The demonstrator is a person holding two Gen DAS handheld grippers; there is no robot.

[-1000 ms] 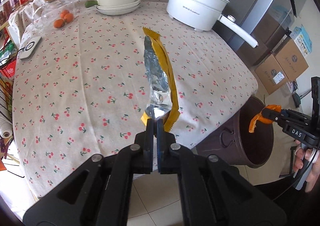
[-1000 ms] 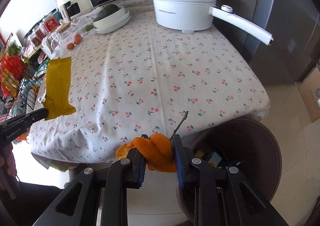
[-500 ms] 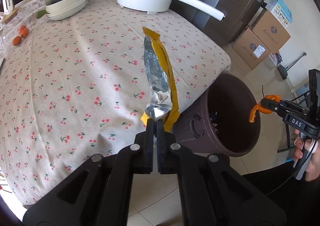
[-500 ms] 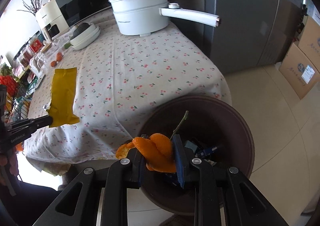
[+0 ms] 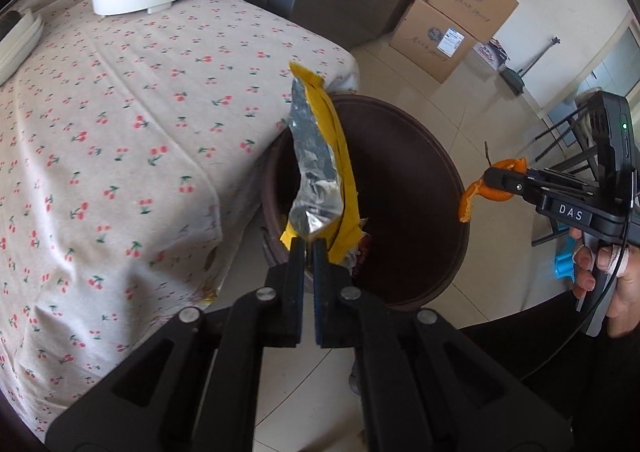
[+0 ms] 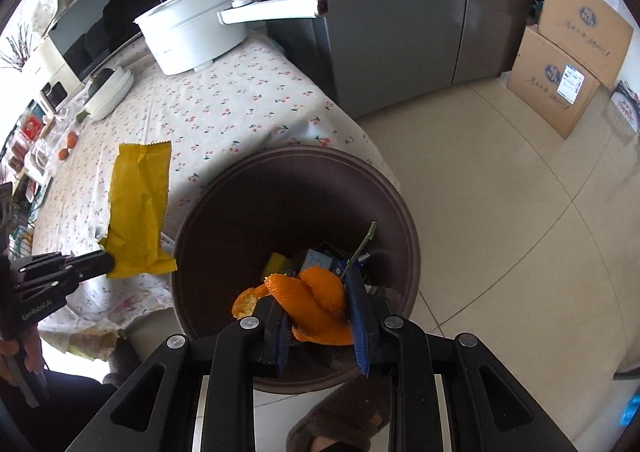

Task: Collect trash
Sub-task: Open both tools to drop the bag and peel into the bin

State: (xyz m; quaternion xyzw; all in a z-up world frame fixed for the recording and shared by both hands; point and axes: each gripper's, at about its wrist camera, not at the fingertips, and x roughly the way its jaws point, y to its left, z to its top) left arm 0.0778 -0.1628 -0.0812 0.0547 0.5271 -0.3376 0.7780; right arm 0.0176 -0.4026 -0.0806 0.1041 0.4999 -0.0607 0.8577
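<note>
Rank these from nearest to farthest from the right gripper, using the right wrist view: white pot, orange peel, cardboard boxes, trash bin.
1. Orange peel, clamped in the right gripper.
2. Trash bin, just below and ahead.
3. White pot, on the table's far end, upper left.
4. Cardboard boxes, stacked on the floor at far right; only roughly farther than the pot.

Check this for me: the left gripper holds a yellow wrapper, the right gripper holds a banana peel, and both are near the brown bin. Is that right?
One thing is wrong: the right gripper holds an orange peel, not a banana peel, as the right wrist view shows. The rest stands: the left gripper holds the yellow wrapper, and both are near the brown bin.
</note>
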